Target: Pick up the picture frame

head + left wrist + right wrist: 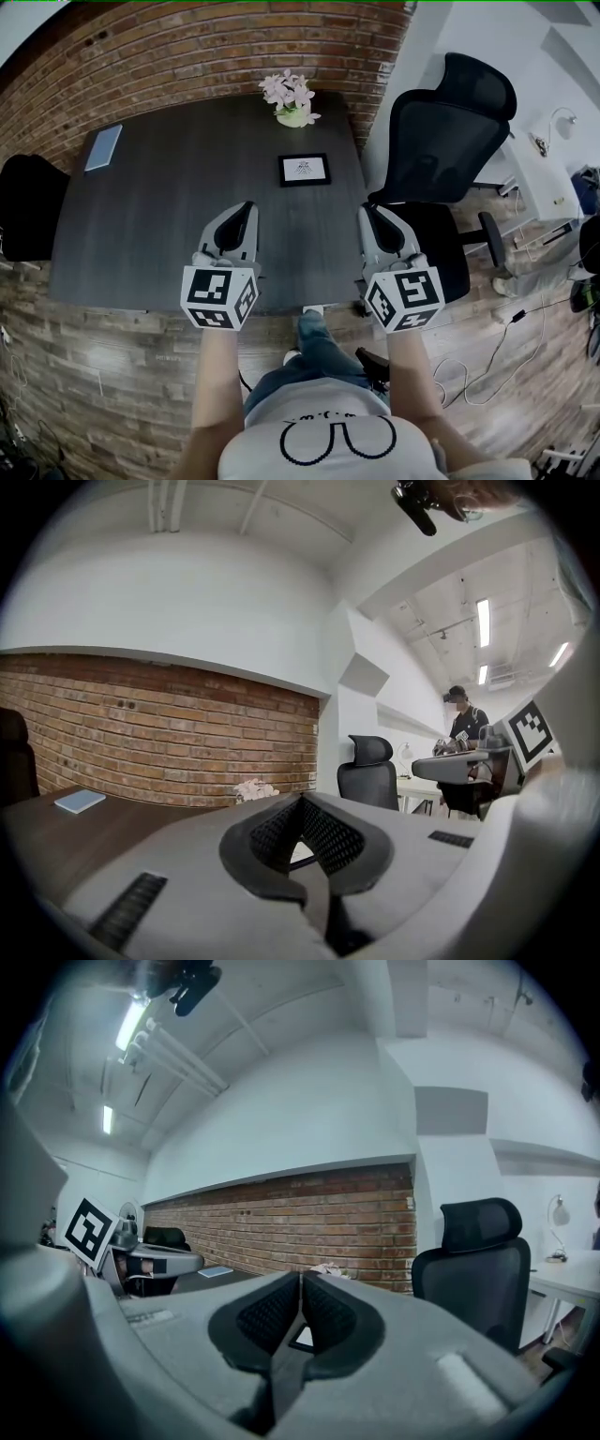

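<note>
Head view looks steeply down on a brick wall (187,47) along the far side, and a wood-plank floor (94,375) below it. A dark worktop (169,206) stands against that wall. A black office chair (441,141) sits at the worktop's right end, and a second dark chair (28,206) shows at its left end. The person's forearms reach forward over the near edge of the worktop, each holding a gripper. The left gripper (248,208) and the right gripper (367,213) point level toward the wall, side by side and well apart from each other. In the left gripper view, the left gripper (301,799) has its jaws together at the tips, with nothing between the pads. The right gripper view shows the right gripper (300,1277) the same way: jaws together and empty. A small vase of pale pink flowers (291,98) stands near the wall on the far part of the worktop. The frame (305,170) lies flat on the worktop just in front of the flowers, black-edged with a white inside. It is ahead of both grippers, about midway between their lines, and touches neither. A sliver of it shows low through the pad gap in each gripper view (300,853) (302,1338). A light blue book (103,147) lies flat near the far left corner, well apart from the frame.
</note>
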`<state>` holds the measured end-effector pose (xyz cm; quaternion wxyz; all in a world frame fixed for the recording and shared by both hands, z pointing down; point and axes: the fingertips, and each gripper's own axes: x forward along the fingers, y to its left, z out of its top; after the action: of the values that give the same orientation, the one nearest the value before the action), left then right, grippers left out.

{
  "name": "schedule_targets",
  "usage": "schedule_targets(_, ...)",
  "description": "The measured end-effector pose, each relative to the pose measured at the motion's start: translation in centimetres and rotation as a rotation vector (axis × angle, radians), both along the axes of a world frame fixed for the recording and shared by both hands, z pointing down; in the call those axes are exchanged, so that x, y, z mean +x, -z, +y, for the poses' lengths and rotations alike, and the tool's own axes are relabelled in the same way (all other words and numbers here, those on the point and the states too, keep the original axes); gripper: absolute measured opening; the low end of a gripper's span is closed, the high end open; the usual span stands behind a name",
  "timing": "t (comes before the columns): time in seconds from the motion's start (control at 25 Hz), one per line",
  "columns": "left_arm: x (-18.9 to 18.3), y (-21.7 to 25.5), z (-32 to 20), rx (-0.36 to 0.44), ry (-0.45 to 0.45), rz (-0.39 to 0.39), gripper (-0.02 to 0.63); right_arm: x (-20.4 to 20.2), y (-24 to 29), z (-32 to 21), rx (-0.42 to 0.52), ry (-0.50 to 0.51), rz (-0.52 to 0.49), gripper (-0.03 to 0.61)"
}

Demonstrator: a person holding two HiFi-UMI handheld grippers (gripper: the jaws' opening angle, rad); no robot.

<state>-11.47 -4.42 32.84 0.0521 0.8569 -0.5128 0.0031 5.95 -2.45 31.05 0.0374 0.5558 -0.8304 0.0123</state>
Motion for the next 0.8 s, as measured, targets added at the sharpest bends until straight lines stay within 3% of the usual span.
schedule_targets(0.24,1.0,-2.0,-5.5,-0.073,0.009,-0.001,0.006,0.9,-1.2,-5.8,-0.034,0.029,-0.009,0.036)
schedule_targets(0.44,2.1,-3.6,-10.4,-0.142,0.027,0.02,0.126,1.0,-2.8,-11.0,-0.095,0.097,-0.018,0.12)
schedule_targets(0.64,3.3,-5.5,-14.6,-0.209,0.042,0.011,0.231,1.1,-5.3,-15.6,-0.216,0.159,-0.064,0.291)
schedule_targets(0.8,4.6,-7.1,-17.0,-0.233,0.024,-0.024,0.233,1.6,-7.2,-18.3,-0.262,0.172,-0.043,0.296)
